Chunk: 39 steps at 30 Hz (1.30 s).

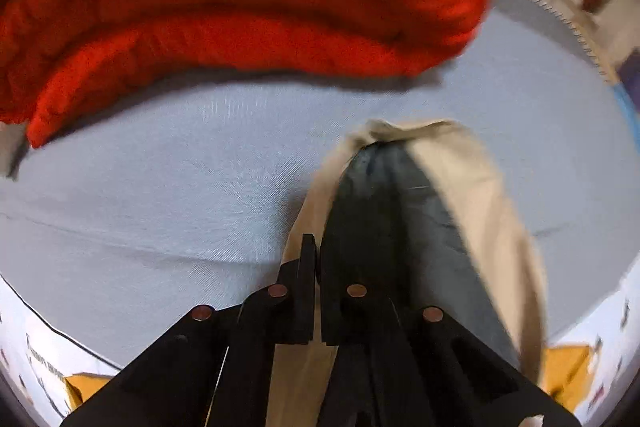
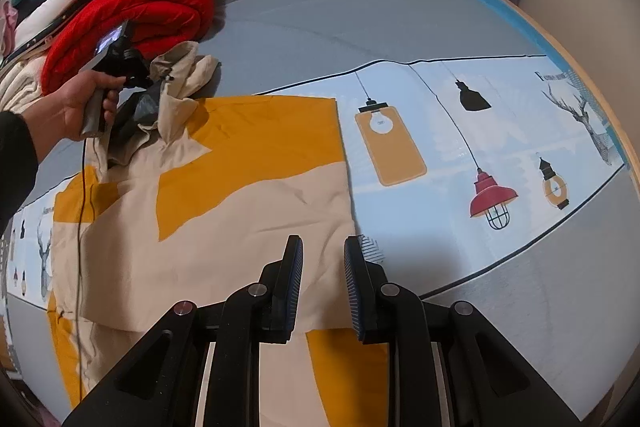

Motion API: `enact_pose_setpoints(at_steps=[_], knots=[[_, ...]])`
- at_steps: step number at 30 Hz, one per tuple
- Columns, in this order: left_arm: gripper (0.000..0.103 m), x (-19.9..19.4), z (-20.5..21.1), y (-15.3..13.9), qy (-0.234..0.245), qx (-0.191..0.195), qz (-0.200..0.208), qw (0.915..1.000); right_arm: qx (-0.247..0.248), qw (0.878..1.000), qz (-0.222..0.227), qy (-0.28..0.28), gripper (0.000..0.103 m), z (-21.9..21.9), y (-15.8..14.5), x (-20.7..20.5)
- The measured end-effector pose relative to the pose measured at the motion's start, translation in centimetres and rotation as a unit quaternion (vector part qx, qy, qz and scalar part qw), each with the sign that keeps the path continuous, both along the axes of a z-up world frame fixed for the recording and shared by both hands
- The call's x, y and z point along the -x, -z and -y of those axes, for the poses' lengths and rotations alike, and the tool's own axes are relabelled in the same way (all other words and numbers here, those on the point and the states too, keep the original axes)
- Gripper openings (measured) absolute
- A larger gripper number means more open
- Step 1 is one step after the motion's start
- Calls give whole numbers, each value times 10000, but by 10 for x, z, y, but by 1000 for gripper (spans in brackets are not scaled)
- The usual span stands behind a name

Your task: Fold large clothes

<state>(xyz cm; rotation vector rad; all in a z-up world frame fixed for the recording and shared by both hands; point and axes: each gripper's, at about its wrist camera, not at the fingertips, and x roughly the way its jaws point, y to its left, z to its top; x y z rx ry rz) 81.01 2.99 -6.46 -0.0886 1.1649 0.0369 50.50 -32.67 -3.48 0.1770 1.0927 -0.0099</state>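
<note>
In the left wrist view the left gripper (image 1: 316, 259) sits at the bottom centre with its two black fingers pressed together, and a fold of the beige garment (image 1: 472, 187) – beige outside, dark grey lining showing inside – is caught between them; the cloth rises from the fingers toward the middle right of the frame, lifted off the grey-blue bed sheet (image 1: 160, 187). The right wrist view shows the same tool at the upper left, held by the person's left hand (image 2: 80, 103) with a dark sleeve behind it, a thin black cable hanging from the handle across the cloth. The right gripper (image 2: 323, 255) stands at the bottom centre of its own view with its jaws narrowly parted, the blue-ribbed pads apart from each other; they hover over the right edge of the garment – whether a pad touches the fabric I cannot tell. The garment spreads flat from there across the lower left, in beige and mustard-yellow panels, its upper end bunched at the left gripper. The bed cover's printed band (image 2: 480, 147) carries lamps, bulbs and deer heads; small lettering at the upper right of the band is too fine to read. A red quilted jacket (image 1: 240, 7) lies piled at the upper left, beyond the lifted cloth.
</note>
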Motion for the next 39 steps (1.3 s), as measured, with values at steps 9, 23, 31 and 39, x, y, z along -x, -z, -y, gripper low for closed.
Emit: enact_pose_setpoints(at_steps=[9, 23, 31, 39], knots=[[0, 218, 22, -134, 1732, -294, 1771, 9684, -300, 9989, 351, 16, 23, 2, -31, 12], [8, 460, -21, -78, 877, 503, 719, 9923, -1434, 9859, 820, -248, 30, -22, -60, 41], [20, 425, -68, -36, -383, 2195, 110, 9748, -2063, 9771, 140, -509, 33, -63, -14, 30], [23, 403, -96, 28, -1358, 3252, -524, 9344, -2214, 9693, -757, -750, 33, -110, 52, 14]])
